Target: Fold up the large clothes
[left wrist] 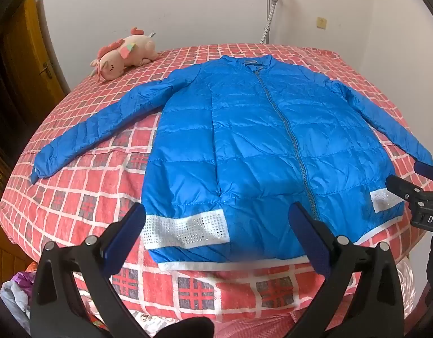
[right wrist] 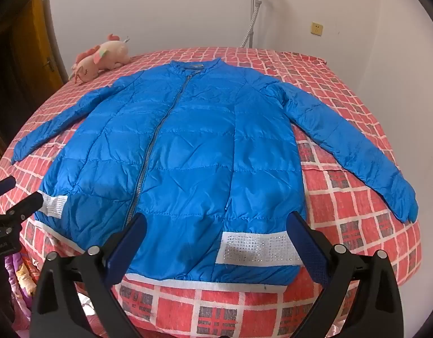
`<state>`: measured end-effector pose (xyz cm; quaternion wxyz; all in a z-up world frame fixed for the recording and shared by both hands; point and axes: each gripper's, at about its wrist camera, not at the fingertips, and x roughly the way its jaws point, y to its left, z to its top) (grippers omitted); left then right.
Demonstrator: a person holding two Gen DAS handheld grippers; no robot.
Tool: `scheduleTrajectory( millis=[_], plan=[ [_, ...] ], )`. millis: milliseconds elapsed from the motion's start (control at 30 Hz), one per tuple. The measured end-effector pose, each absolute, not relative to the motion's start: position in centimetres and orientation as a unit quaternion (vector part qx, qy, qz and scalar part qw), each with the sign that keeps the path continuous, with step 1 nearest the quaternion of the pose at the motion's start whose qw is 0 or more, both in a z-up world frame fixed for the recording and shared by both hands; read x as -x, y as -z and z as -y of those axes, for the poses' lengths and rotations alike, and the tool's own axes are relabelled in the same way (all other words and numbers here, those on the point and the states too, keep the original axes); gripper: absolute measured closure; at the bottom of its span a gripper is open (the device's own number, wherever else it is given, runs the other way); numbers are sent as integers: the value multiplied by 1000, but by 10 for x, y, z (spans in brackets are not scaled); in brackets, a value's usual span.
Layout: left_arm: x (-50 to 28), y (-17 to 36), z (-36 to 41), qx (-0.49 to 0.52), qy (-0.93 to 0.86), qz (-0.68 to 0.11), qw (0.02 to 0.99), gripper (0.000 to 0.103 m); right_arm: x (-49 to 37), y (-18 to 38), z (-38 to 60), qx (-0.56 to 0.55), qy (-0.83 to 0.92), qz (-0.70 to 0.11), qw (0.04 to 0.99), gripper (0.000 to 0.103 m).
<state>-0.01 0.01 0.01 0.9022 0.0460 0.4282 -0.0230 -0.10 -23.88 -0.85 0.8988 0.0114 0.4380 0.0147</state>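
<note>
A blue quilted jacket (left wrist: 244, 146) (right wrist: 188, 152) lies flat and zipped on the bed, collar toward the far wall, both sleeves spread out sideways, white studded bands at the hem. My left gripper (left wrist: 216, 214) hovers open above the hem's left part, nothing between its fingers. My right gripper (right wrist: 216, 219) hovers open above the hem's right part, holding nothing. In the left wrist view the right gripper (left wrist: 413, 180) shows at the right edge; in the right wrist view the left gripper (right wrist: 16, 194) shows at the left edge.
The bed (left wrist: 84, 197) (right wrist: 357, 211) has a red checked cover. A pink plush toy (left wrist: 123, 56) (right wrist: 101, 57) lies at its far left corner. A wooden door (left wrist: 27, 64) stands left. A white stand (right wrist: 254, 8) leans on the far wall. Crumpled cloth (left wrist: 16, 290) lies below the bed's near edge.
</note>
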Motion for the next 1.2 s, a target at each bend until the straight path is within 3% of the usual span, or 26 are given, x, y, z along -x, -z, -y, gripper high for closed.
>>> scheduleTrajectory(
  millis=[1200],
  plan=[
    [-1, 1, -1, -51, 21, -427, 903, 3, 2, 10, 241, -16, -17, -438, 899, 4]
  ],
)
